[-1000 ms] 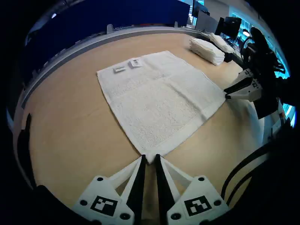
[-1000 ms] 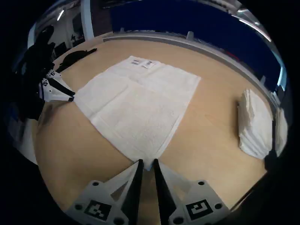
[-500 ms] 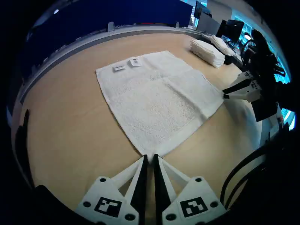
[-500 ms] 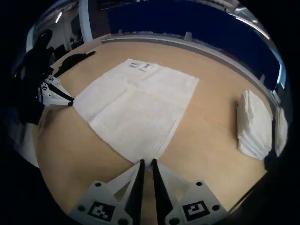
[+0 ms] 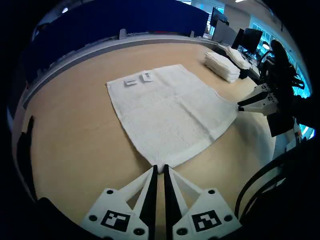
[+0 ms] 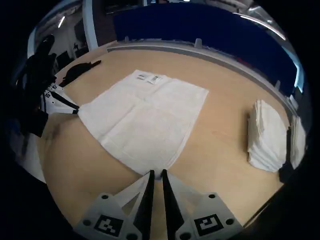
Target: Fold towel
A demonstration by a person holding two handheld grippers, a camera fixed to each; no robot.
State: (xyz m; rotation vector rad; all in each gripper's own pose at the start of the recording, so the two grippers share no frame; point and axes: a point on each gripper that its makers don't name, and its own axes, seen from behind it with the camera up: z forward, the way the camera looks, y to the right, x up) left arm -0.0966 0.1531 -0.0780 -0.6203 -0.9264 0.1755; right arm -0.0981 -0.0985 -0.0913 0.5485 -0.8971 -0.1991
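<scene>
While flat, towel point(image 5: 168, 108) in L+R grippers point(image 5: 160, 170) point(image 6: 157, 173)

The left claw point(image 5: 160, 167) reaches forward from 6 o'clock in the left gripper view. Its two fingers are drawn almost together, with the tips pinching a corner of the towel point(image 5: 168, 112). In the right gripper view the right claw point(image 6: 157, 172) is posed the same way, nipping another corner. Each also appears farther off in the other's view: the right claw at 3 o'clock, the left at 9 o'clock.
</scene>
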